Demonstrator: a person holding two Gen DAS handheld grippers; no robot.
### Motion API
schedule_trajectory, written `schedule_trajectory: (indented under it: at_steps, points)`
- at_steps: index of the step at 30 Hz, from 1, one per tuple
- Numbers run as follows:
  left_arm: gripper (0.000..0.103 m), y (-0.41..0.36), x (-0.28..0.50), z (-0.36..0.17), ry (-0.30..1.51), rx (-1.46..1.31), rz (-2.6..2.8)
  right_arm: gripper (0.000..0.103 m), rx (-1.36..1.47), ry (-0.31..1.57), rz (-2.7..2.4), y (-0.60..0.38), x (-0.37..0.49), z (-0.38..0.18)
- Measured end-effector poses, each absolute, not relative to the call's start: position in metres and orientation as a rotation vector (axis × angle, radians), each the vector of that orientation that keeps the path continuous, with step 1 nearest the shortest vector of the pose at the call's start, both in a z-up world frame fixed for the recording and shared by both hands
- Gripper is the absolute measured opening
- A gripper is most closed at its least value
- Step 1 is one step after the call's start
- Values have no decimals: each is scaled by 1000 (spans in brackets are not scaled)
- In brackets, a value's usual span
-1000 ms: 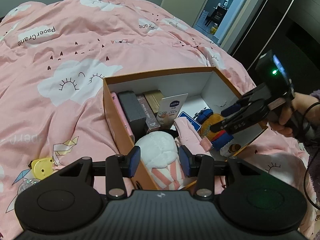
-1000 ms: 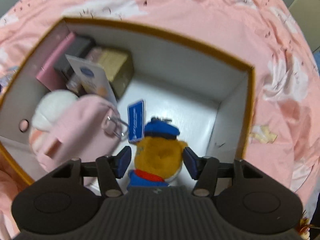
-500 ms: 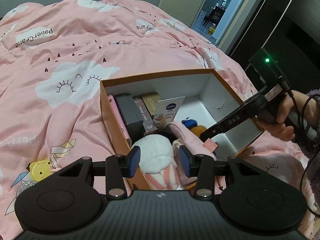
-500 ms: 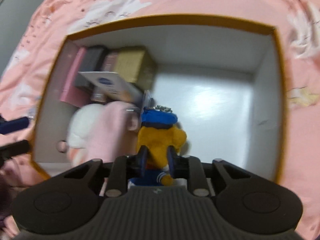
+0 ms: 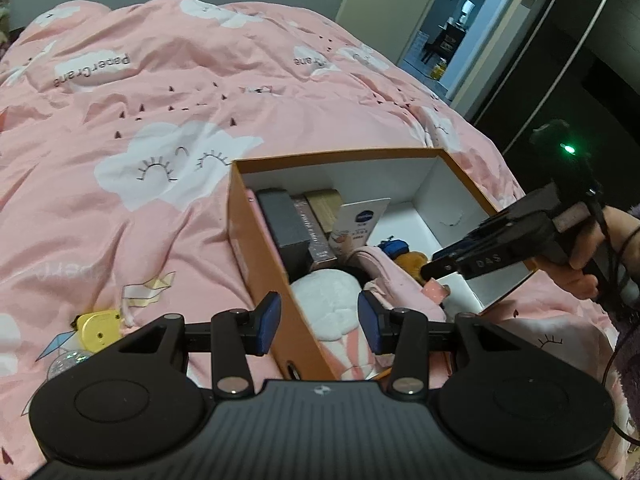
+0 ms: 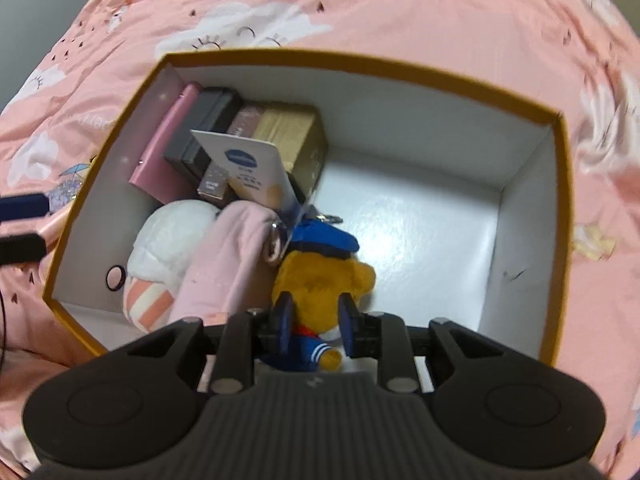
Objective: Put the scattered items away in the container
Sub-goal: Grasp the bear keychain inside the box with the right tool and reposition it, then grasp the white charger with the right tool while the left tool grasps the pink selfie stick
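An orange box [image 6: 360, 66] with a white inside lies on the pink quilt. My right gripper [image 6: 315, 316] points down into it, and its pads hold the body of an orange plush bear [image 6: 320, 276] in a blue cap. The jaws are opening slightly with the bear still between them. In the left wrist view the right gripper [image 5: 436, 268] reaches over the box's right wall to the bear [image 5: 412, 260]. My left gripper [image 5: 320, 322] hangs open above the box's near left corner, with nothing between its fingers.
The box also holds a white plush [image 6: 172, 236], a pink pouch [image 6: 224, 264], a white card [image 6: 248, 164] and several small cartons [image 6: 208, 120]. A yellow item [image 5: 98, 328] and a glittery ball [image 5: 66, 360] lie on the quilt left of the box. A doorway [image 5: 448, 40] is beyond the bed.
The right gripper's jaws closed from wide apart onto the bear, and the gripper drew back up and to the right in the box. The left gripper stayed where it was.
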State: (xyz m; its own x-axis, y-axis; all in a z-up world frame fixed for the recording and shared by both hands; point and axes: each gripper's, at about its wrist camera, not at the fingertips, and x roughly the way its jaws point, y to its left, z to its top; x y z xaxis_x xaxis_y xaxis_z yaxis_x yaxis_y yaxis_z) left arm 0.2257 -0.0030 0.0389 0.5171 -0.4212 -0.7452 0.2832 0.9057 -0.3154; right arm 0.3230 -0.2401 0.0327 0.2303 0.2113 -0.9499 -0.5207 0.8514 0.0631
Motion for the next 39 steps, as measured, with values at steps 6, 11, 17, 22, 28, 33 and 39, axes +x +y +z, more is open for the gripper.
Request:
schedule_trajectory:
  at_steps: [6,11,17,22,28,33,39]
  points:
    - [49,37,218,49,870,-198,-290,28,-306,1006,629,-217,298,73]
    - [49,78,215,60,829,-193,-177,31,-312,862,750,-171,279,90]
    - [49,101,212,55,944,-115,-138,37,-340,938,879,-95,271,77]
    - [49,110,211,29,1072,-54,-154,41,-406,1050,939,-34,271,50]
    - [49,103,203,2,1178,49,-256,41,-501,1205,903,12,270,12]
    - [49,99,205,-11,1225,77,-287,41,-525,1338,831,33,279,-17]
    - [49,98,210,-18,1244,103,-288,42,-521,1389,765,40,289,-38]
